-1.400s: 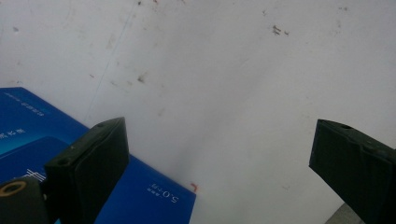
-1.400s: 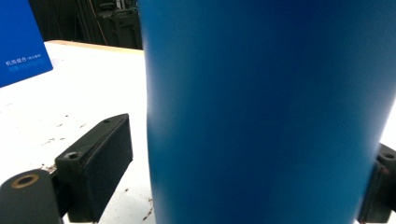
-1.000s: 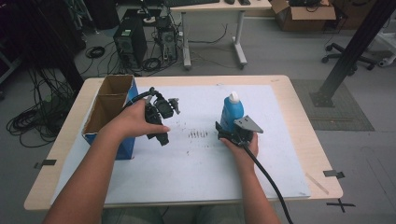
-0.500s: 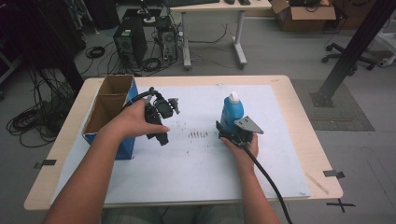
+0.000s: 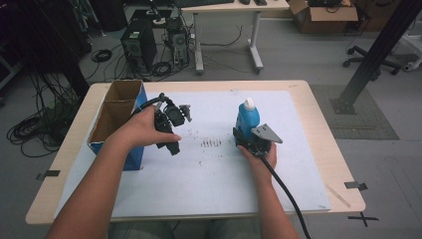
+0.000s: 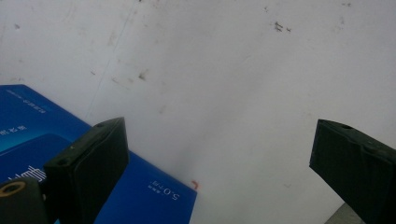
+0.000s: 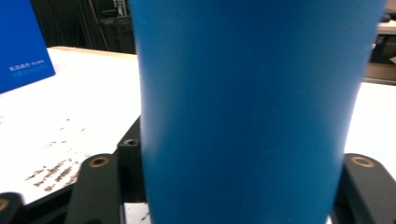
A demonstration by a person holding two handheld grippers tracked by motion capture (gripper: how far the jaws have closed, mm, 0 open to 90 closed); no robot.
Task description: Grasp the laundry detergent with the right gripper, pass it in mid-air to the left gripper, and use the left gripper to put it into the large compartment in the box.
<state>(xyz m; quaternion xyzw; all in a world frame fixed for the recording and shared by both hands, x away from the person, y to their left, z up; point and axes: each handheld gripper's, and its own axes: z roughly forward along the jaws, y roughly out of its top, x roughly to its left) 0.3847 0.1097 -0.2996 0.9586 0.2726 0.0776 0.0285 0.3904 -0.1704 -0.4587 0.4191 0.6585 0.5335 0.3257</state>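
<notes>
A blue bottle [image 5: 247, 119] with a white cap stands upright on the white sheet, right of centre. My right gripper [image 5: 245, 137] lies level at its base. Its jaws have just been closing and now sit against both sides of the bottle [image 7: 243, 107]. My left gripper [image 5: 173, 147] hangs over the sheet beside the blue cardboard box [image 5: 133, 160], tips pointing down. In the left gripper view the left gripper [image 6: 219, 168] is open wide with nothing between its jaws, and a corner of the box [image 6: 140, 186] lies under the left jaw.
The open-topped box stands at the table's left edge; its blue side [image 7: 23, 42] is in the right gripper view. Dark scuff marks [image 5: 211, 143] dot the white sheet [image 5: 209, 179] between the hands. Desks, computers and cables stand on the floor beyond.
Both hands have kept their places, and the bottle and box have not shifted in the high view.
</notes>
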